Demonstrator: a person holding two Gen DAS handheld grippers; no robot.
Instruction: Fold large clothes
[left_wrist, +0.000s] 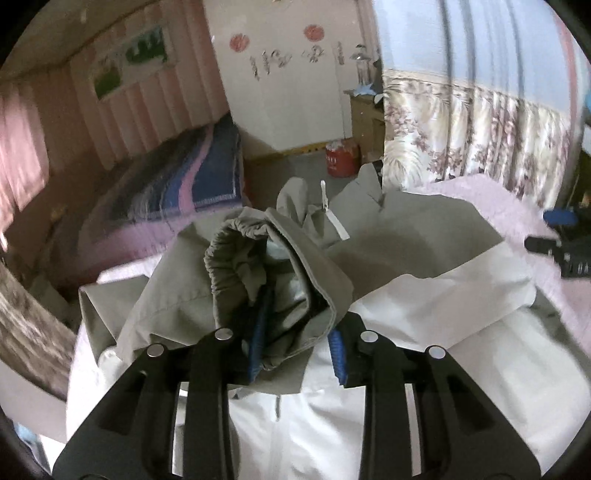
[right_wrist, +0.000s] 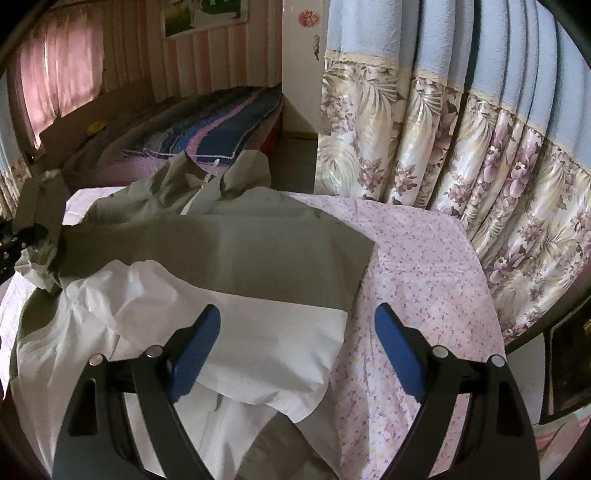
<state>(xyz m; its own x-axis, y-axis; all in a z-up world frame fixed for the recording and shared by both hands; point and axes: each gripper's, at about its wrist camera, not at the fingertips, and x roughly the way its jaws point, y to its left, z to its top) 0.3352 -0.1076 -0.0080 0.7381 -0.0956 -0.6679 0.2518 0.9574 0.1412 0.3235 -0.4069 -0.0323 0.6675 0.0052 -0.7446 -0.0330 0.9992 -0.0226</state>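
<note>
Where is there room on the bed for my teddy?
Bare sheet lies between the jacket and the curtain. The left is crowded: the left gripper holds the sleeve there.

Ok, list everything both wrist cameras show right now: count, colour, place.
Grey-and-white zip jacket: one, spread on the table, grey upper part, white lower part.
Grey elastic-cuffed sleeve: one, bunched, lifted between the left fingers.
Pink floral tablecloth: one, under the jacket.
Blue-and-floral curtain: one, right of the table.
Striped blue-and-pink blanket: one, on the bed behind.
Red container: one, on the floor by the white wall.
Left gripper: black, blue pads, shut on the sleeve.
Right gripper: black, blue pads, open over the jacket's white edge.
</note>
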